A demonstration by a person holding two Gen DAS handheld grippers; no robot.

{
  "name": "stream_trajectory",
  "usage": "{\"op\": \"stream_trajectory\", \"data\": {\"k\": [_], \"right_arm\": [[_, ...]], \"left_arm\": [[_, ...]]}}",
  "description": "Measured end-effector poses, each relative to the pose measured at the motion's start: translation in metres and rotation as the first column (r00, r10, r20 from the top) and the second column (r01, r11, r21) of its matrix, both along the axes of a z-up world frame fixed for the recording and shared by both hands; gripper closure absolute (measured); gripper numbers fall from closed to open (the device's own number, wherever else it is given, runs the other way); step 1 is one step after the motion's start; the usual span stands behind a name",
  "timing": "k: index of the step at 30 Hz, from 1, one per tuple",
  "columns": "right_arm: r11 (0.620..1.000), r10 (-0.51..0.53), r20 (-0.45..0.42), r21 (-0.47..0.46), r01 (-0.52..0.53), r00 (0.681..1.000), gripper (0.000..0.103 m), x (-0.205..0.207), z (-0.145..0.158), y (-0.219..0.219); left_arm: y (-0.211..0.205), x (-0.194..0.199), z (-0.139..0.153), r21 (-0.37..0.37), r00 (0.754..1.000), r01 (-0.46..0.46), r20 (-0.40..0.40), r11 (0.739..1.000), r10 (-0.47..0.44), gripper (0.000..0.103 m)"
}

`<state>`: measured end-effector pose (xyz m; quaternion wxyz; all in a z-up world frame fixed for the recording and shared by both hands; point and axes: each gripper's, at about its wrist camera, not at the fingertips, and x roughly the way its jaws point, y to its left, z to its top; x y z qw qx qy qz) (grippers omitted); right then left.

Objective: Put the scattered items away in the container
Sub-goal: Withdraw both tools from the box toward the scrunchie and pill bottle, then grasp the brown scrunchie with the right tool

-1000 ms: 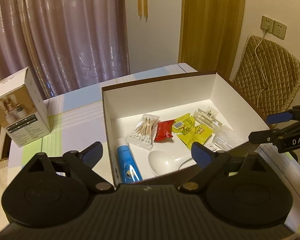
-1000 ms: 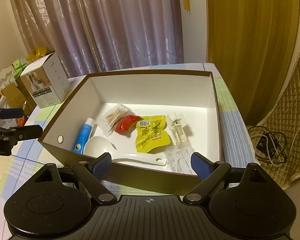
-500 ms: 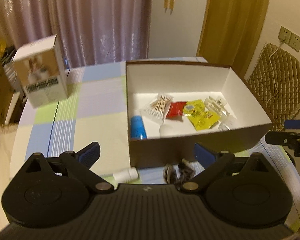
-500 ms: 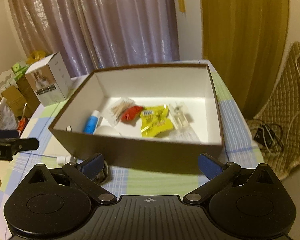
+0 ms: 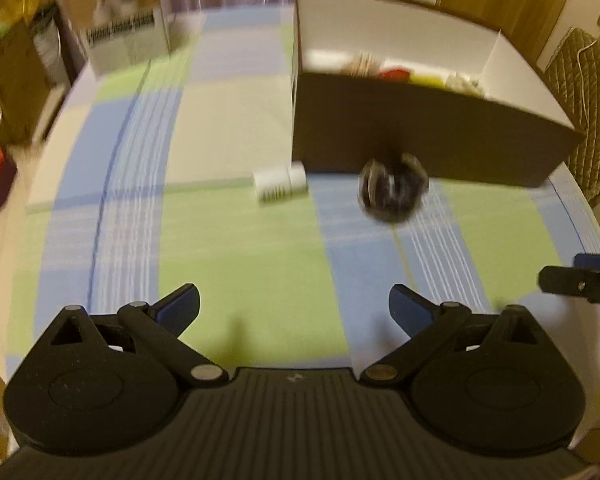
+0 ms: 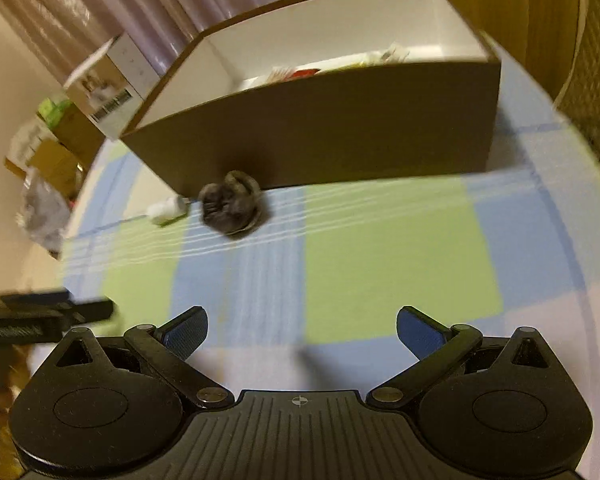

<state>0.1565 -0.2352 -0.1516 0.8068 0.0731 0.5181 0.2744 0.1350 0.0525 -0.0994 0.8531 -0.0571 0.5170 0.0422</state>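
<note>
A brown box [image 5: 420, 128] with a white inside stands on the checked tablecloth and holds several small items, mostly hidden behind its near wall. In front of that wall lie a dark, roundish bundle [image 5: 392, 190] and a small white bottle [image 5: 280, 182] on its side. The right wrist view shows the same box [image 6: 340, 128], bundle [image 6: 232, 208] and bottle [image 6: 166, 208]. My left gripper [image 5: 294, 308] is open and empty, well short of both loose items. My right gripper [image 6: 302, 328] is open and empty too, back from the bundle. Each gripper's tip shows at the edge of the other's view.
A white product carton [image 5: 118, 24] stands at the table's far left corner. Bags and cardboard boxes [image 6: 48, 160] crowd the floor left of the table. A quilted chair back [image 5: 584, 92] is at the right. Green and blue cloth [image 6: 380, 264] lies between grippers and box.
Both grippers have drawn back from over the box and dropped lower, tilting down toward the cloth. The bundle and bottle in front of the box have come into view.
</note>
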Motion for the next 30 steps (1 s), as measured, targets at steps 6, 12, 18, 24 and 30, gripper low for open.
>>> {"op": "stream_trajectory", "data": {"k": [6,12,18,24,30], "right_arm": [[0.998,0.065,0.007,0.013,-0.065,0.998,0.000,-0.007,-0.001,0.013],[0.992,0.117,0.013,-0.041,-0.116,0.993,0.000,-0.007,-0.006,0.020],[0.986,0.118,0.019,-0.119,-0.115,0.993,0.000,-0.004,-0.013,0.028],[0.981,0.130,0.061,-0.150,-0.119,0.990,0.000,0.007,-0.020,0.041],[0.982,0.126,0.106,-0.155,-0.108,0.986,0.000,0.021,-0.023,0.060]], "left_arm": [[0.004,-0.018,-0.012,0.007,0.998,-0.065,-0.026,0.998,0.065,0.004],[0.008,-0.028,-0.015,-0.001,0.996,-0.081,-0.026,0.997,0.081,0.003],[0.016,-0.028,-0.012,-0.007,0.995,-0.101,-0.003,0.995,0.101,0.003],[0.031,-0.024,-0.015,-0.006,0.993,-0.120,-0.001,0.993,0.120,0.003],[0.054,-0.011,-0.017,0.001,0.989,-0.148,0.005,0.989,0.148,0.003]]}}
